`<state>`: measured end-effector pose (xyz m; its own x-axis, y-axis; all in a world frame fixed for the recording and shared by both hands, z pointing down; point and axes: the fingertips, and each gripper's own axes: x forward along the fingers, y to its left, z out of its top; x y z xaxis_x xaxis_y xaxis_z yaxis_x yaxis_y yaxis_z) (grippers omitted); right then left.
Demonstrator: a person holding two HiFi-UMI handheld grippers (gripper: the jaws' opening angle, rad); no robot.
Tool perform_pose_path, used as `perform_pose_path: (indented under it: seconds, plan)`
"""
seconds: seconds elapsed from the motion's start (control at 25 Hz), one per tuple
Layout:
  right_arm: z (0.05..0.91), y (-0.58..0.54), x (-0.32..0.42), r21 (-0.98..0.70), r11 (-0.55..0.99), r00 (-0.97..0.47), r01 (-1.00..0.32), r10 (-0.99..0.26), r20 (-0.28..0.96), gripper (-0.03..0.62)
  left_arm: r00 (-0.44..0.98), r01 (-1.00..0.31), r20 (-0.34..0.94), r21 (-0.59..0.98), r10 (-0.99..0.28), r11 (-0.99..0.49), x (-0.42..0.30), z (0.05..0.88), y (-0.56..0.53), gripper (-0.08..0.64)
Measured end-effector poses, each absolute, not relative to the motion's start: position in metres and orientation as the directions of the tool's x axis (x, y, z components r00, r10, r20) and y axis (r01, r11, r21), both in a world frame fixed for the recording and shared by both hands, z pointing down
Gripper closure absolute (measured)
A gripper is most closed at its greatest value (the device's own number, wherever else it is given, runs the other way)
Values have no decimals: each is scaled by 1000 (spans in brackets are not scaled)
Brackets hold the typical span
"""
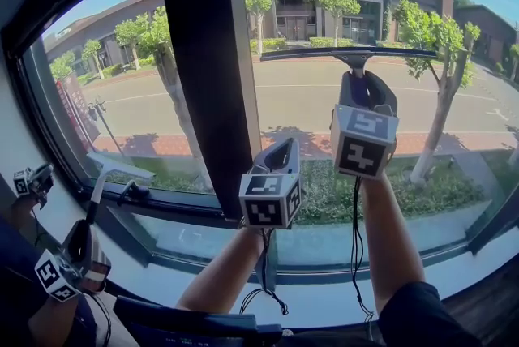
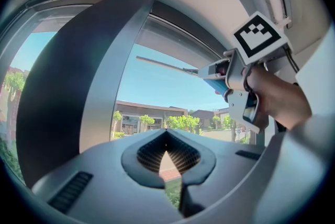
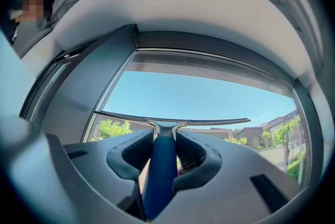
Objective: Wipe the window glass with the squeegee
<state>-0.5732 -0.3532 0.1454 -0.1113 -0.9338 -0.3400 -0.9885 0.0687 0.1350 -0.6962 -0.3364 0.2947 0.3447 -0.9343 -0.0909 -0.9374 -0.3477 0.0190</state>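
Held the left gripper (image 2: pixel 168 176) clenched on nothing, just right of the dark mullion (image 1: pixel 207 53). Clamped the right gripper (image 3: pixel 163 152) round the squeegee (image 1: pixel 349 54) by its blue handle, blade high at the right pane (image 1: pixel 474 94). Judged early: glass below left to wipe (no streaks visible). Found a second squeegee (image 1: pixel 109 172), far left, in the head view only.

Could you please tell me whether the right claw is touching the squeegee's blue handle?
Touching. The right gripper view shows the right claw shut on the squeegee handle, with a jaw pressed against each side of it.
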Motion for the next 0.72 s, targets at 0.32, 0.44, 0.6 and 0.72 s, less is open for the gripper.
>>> perform_pose_path:
  seconds: [0.32, 0.44, 0.6, 0.72]
  plan:
    - [185, -326, -546, 122, 69, -105, -990, -943, -315, 462, 344, -937, -74, 34, -936, -347, -674, 315, -311, 558]
    - [199, -325, -548, 110, 74, -104, -991, -947, -303, 462, 345, -937, -68, 29, -936, -348, -673, 322, -311, 558]
    - [211, -336, -564, 112, 73, -102, -991, -953, -285, 461, 353, -934, -58, 37, -934, -355, -686, 327, -324, 558]
    - [223, -337, -563, 110, 71, -98, -991, -958, -271, 462, 355, -933, -57, 36, -933, -357, -685, 333, -326, 558]
